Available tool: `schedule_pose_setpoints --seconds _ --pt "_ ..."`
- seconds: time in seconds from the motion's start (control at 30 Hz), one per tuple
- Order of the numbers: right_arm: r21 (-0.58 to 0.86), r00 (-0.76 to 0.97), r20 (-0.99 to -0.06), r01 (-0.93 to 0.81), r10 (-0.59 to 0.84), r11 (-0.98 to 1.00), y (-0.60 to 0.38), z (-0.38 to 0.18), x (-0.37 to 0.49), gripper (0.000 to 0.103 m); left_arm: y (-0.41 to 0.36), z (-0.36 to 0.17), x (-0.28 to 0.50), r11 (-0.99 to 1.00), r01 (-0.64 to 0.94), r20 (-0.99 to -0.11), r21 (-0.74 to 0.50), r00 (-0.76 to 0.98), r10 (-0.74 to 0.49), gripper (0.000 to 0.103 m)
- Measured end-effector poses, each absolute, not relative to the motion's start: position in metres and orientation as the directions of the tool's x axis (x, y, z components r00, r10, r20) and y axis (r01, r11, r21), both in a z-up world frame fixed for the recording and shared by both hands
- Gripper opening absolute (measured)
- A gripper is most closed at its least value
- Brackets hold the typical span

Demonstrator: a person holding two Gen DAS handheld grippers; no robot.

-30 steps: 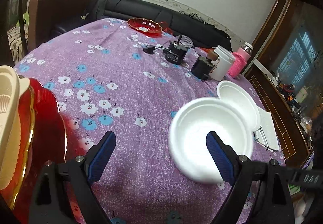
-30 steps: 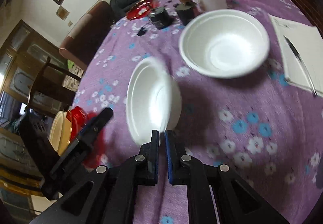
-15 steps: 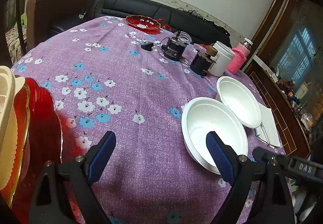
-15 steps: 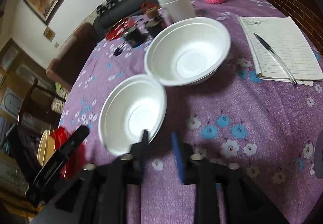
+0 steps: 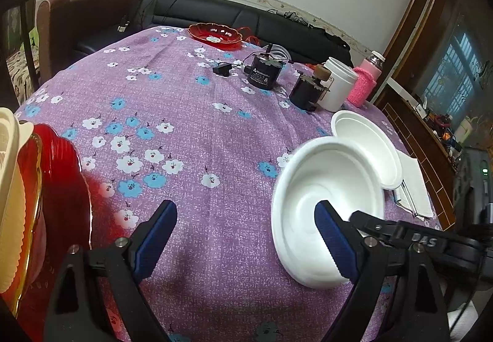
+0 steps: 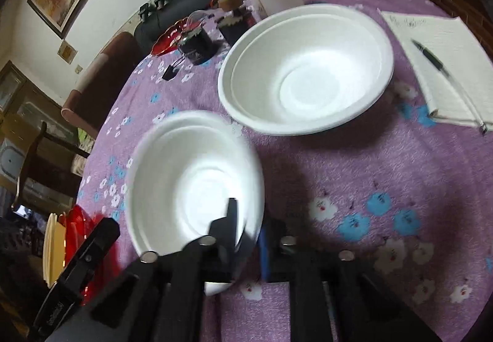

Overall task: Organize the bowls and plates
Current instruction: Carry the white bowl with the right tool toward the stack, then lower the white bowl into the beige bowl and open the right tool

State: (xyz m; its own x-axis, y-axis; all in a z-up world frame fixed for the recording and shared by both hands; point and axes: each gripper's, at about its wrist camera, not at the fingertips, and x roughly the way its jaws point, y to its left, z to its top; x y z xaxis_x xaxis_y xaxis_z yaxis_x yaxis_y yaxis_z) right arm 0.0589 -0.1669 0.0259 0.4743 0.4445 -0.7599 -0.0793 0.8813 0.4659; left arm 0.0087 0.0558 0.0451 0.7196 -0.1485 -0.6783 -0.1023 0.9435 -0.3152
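**Operator:** Right wrist view first, biggest things down. I see the surface [image 6: 385,163] under a purple flowered cloth, with the far white bowl [image 6: 308,71] sitting flat near the notebook [image 6: 443,64] and its pen [image 6: 431,58].

**Colleague:** And the one you're after?

**Operator:** The near white bowl [image 6: 191,175] is tilted, its rim blurred, just beside the far bowl. My right gripper [image 6: 246,237] has it by the near rim: one finger inside the bowl, the other outside, jaws having just closed, clamped on that rim.

**Colleague:** Left side?

**Operator:** In the left wrist view my left gripper [image 5: 246,237] hangs over bare cloth, jaws spread wide with nothing between them. The near white bowl [image 5: 329,206] lies to the right, behind the right-hand finger. A red plate [image 5: 58,188] with a cream dish [image 5: 9,188] against it stands at the left edge.
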Motion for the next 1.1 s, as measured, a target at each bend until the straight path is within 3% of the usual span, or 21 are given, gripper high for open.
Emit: schedule_pose_setpoints --seconds 0.37,0.67,0.9,1.1 --pt "0.525 0.543 -0.713 -0.007 0.444 0.851 -0.23 0.052 0.009 0.007 0.051 0.05 0.004 0.949 -0.059 -0.642 -0.308 0.749 -0.162 0.091" --pt "0.546 0.609 -0.641 -0.067 0.467 0.835 -0.246 0.096 -0.037 0.008 0.057 0.075 -0.038 0.95 -0.045 -0.586 -0.308 0.796 -0.152 0.091" --pt "0.57 0.552 -0.589 -0.234 0.59 0.788 -0.168 0.125 -0.047 0.008 0.11 0.122 -0.134 0.934 -0.054 -0.512 -0.352 0.847 -0.144 0.091" --pt "0.551 0.443 -0.604 -0.37 0.663 0.748 -0.055 0.133 -0.047 0.008 0.199 0.138 -0.196 0.887 -0.258 -0.509 -0.383 0.86 0.03 0.091"
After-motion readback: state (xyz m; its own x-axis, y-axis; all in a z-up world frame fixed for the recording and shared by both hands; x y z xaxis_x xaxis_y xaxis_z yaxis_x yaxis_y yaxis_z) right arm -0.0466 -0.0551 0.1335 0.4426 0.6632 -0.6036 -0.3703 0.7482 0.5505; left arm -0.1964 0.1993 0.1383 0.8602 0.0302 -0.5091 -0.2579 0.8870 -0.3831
